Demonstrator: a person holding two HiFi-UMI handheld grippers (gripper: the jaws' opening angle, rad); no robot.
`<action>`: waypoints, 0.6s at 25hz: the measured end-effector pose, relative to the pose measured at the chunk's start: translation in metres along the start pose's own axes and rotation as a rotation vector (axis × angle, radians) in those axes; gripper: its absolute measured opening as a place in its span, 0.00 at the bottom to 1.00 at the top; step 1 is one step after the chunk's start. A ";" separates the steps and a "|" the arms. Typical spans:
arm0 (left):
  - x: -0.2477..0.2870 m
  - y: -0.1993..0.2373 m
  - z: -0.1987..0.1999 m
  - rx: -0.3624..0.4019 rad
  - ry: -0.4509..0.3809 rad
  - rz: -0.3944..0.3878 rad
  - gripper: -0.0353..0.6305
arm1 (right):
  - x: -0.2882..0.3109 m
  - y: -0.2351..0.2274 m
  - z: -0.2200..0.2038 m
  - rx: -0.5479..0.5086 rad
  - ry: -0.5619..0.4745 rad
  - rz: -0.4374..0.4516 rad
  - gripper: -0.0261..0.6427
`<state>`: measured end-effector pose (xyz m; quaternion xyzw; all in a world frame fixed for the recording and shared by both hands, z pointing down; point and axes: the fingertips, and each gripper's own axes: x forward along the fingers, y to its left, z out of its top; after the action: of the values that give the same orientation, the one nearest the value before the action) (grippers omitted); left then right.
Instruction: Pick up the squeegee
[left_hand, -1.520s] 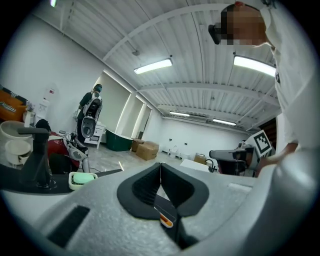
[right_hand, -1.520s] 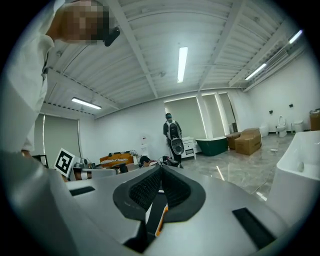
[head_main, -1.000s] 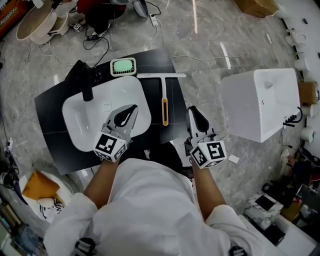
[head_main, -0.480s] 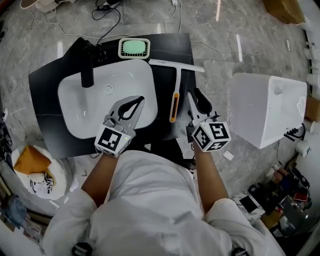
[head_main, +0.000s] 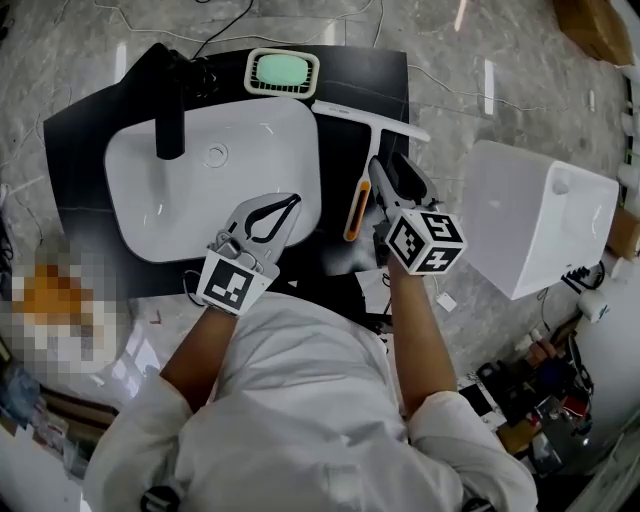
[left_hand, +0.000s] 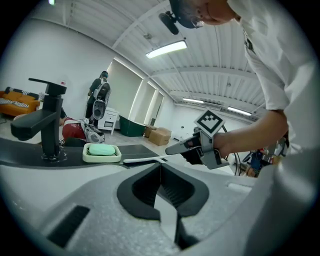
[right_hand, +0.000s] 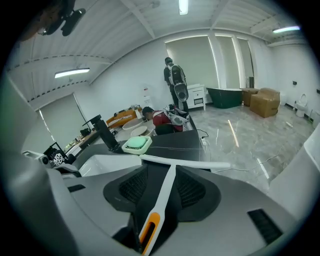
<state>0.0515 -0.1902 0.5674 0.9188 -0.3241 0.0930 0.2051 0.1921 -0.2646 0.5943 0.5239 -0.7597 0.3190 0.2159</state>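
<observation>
Black desk (head_main: 72, 150) bearing white basin (head_main: 150, 200) | squeegee (head_main: 360, 170) lies flat on desk, right of basin | right claw (head_main: 385, 162) opening, squeegee handle between its jaws, ungripped | left claw (head_main: 290, 203) clenched, empty, over basin

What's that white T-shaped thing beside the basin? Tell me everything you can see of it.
A white, plastic-looking squeegee: a long straight blade crossing a slim handle that ends in an orange slotted grip. It lies flat on the black countertop, right of the white basin, blade end nearest the cream dish of green soap. The jaws of the right gripper, opening, straddle its handle without pressing it.
</observation>
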 end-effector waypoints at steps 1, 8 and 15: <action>0.002 -0.004 -0.001 0.018 0.006 -0.012 0.08 | 0.004 -0.001 -0.001 0.004 0.013 -0.005 0.27; 0.008 -0.018 -0.005 0.039 -0.005 -0.049 0.08 | 0.025 -0.007 -0.016 0.041 0.104 -0.028 0.27; 0.007 -0.016 -0.011 0.026 -0.005 -0.047 0.08 | 0.039 -0.009 -0.029 0.066 0.183 -0.028 0.27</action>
<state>0.0668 -0.1776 0.5743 0.9290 -0.3016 0.0901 0.1944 0.1862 -0.2723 0.6427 0.5098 -0.7185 0.3873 0.2717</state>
